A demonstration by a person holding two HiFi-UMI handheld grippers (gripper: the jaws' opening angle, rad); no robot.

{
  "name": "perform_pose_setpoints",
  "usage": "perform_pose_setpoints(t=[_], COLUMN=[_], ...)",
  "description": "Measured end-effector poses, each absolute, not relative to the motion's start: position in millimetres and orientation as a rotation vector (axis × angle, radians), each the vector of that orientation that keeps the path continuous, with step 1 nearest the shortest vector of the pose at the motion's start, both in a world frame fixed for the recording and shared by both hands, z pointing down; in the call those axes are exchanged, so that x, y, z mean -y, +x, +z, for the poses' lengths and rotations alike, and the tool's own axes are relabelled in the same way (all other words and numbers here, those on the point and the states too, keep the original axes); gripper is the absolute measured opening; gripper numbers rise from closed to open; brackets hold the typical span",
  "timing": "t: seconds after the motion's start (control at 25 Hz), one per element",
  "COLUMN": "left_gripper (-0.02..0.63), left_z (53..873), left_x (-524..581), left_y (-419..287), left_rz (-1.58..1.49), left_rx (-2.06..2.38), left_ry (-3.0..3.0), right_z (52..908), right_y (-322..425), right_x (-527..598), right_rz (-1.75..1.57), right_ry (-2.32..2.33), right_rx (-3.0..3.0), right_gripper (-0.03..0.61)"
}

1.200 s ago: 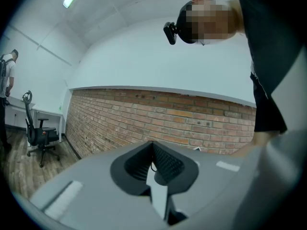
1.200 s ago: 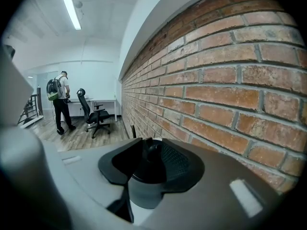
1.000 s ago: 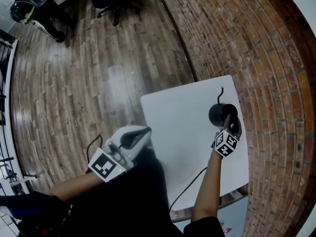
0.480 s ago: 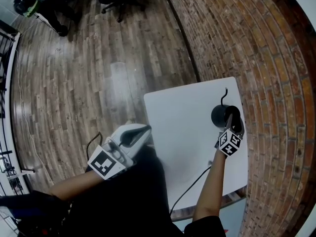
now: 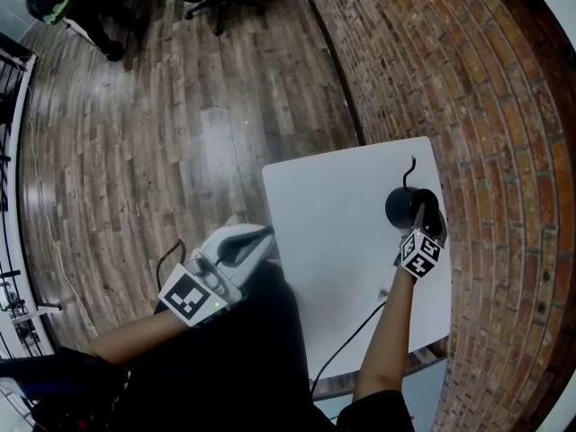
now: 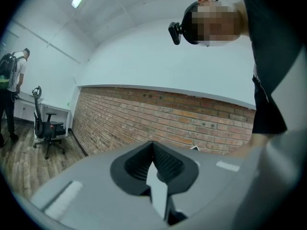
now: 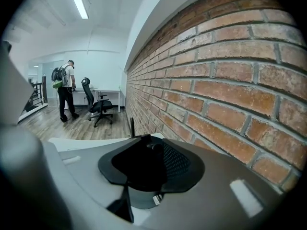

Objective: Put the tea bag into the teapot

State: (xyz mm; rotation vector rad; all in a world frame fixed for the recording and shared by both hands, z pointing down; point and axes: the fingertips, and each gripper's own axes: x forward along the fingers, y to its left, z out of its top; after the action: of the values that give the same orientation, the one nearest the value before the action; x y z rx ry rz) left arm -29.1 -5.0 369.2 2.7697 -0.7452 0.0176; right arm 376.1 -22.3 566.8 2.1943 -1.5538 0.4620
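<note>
The black teapot (image 5: 402, 207) stands near the far right corner of the white table (image 5: 342, 205), its thin handle (image 5: 411, 167) sticking up. My right gripper (image 5: 421, 216) reaches it from the near side, shut on a black round piece with a knob, the teapot lid (image 5: 433, 223), held just right of the pot. That lid (image 7: 144, 164) fills the gap between the right gripper's (image 7: 147, 139) jaws. My left gripper (image 5: 268, 235) hovers level over the floor off the table's left edge. Its (image 6: 153, 143) tips meet, pinching a thin white piece (image 6: 158, 190) that looks like the tea bag.
A brick wall (image 5: 468, 79) runs close along the table's far and right sides. A black cable (image 5: 351, 331) crosses the table's near part. Wooden floor (image 5: 180, 133) lies to the left. Far off stand an office chair (image 7: 98, 104) and a person with a backpack (image 7: 64, 87).
</note>
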Motion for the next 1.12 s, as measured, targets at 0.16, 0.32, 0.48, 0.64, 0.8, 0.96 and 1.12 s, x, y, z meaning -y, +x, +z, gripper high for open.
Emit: perform_pose_setpoints(t=[0.16,0.32,0.48,0.64,0.8,0.96,1.12], left_gripper=[-0.002,-0.002,-0.002,-0.002,-0.002,-0.002,-0.002], left_z=[370.2,368.9,366.1,366.6,363.6,361.9,357.8], left_x=[2.7,0.9,2.4,2.9,6.5,7.2,10.3], left_y=[-32.6,-32.5,-33.7,-35.6,-38.7,-42.7,-45.4], left_rz=[0.011,0.001,-0.019,-0.023,-0.032,-0.036,-0.049], left_rx=[0.724,0.696,0.696,0.688,0.679,0.657,0.630], left_ry=[2.751,2.751,2.751,2.747,2.752,2.751,2.756], right_z=[563.2,560.1,552.1,546.6,543.4,533.1,521.6], right_y=[376.1,373.9,370.7,371.2,371.5,363.5,354.7], right_x=[18.6,17.0,13.4,9.9,5.9,2.8,0.5], right_rz=[0.453,0.464,0.447,0.440,0.451,0.436,0.432], right_ry=[2.225,2.236,2.261,2.279,2.292,2.309,2.332], right_rx=[1.553,1.538,1.530,1.520,1.515,1.518,1.521], right_gripper=[0.130,0.126,0.118,0.091,0.091,0.091,0.091])
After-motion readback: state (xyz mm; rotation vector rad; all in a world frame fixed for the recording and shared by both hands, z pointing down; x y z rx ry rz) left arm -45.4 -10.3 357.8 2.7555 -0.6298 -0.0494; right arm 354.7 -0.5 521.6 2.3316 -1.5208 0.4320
